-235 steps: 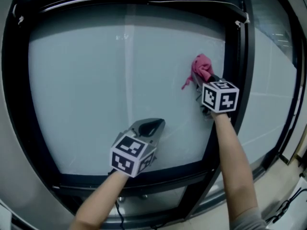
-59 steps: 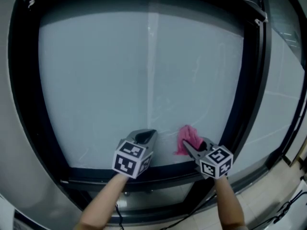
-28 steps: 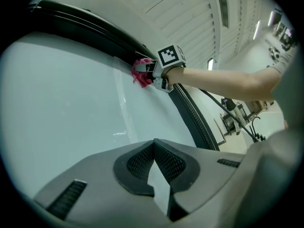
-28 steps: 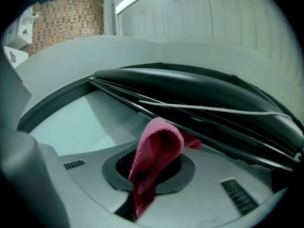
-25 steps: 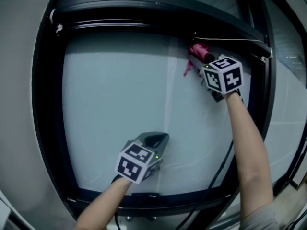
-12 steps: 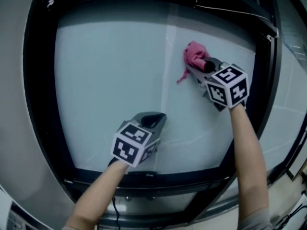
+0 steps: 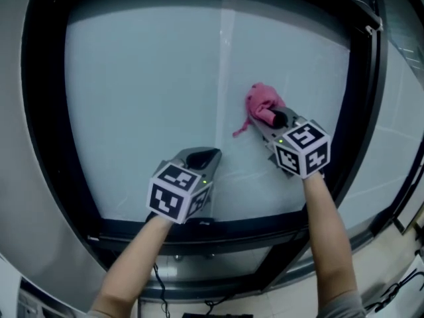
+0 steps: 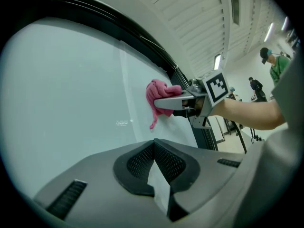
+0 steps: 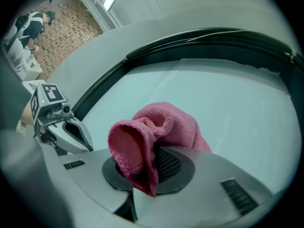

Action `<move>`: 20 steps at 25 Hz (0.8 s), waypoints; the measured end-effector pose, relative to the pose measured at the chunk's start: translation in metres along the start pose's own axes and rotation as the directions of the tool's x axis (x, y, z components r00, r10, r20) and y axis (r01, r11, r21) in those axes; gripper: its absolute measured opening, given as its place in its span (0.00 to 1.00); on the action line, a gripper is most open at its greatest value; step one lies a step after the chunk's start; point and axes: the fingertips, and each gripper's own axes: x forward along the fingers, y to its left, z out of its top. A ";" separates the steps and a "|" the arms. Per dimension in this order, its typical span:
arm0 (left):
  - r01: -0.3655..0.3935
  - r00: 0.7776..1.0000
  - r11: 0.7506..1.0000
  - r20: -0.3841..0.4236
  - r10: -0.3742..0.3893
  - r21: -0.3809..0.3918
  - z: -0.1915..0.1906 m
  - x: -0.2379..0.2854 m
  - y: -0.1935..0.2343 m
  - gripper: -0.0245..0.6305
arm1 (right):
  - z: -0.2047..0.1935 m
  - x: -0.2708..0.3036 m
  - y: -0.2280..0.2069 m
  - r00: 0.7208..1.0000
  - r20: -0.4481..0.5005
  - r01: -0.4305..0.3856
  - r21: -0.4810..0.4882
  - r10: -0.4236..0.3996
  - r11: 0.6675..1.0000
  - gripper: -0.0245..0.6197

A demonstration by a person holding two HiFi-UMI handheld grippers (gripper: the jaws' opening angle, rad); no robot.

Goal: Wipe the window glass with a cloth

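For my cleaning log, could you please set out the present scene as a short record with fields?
Surface: window glass in a black frame
Right tool: shut on the pink cloth, which it holds against the pane, right of centre
Left tool: jaws together with nothing between them, low before the pane; contact unclear
Cloth shape: bunched, with one tail hanging down

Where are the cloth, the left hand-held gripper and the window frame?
cloth (image 7: pixel 262 101): head view, middle of the pink bundle.
left hand-held gripper (image 7: pixel 203 156): head view, between its fingertips.
window frame (image 7: pixel 232 229): head view, bottom black bar.
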 end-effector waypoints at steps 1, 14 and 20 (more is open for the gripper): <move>0.001 1.000 1.000 -0.006 -0.001 -0.003 -0.004 -0.001 -0.001 0.04 | -0.010 -0.002 0.007 1.000 -0.008 -0.005 0.012 0.005 1.000 0.10; 0.003 0.994 0.998 -0.112 -0.011 -0.065 -0.072 -0.009 -0.022 0.04 | -0.167 -0.025 0.112 0.979 -0.165 -0.097 0.141 0.120 0.985 0.10; 0.000 0.989 0.996 -0.149 -0.013 -0.089 -0.097 -0.014 -0.029 0.04 | -0.229 -0.031 0.161 0.944 -0.259 -0.156 0.195 0.204 0.968 0.10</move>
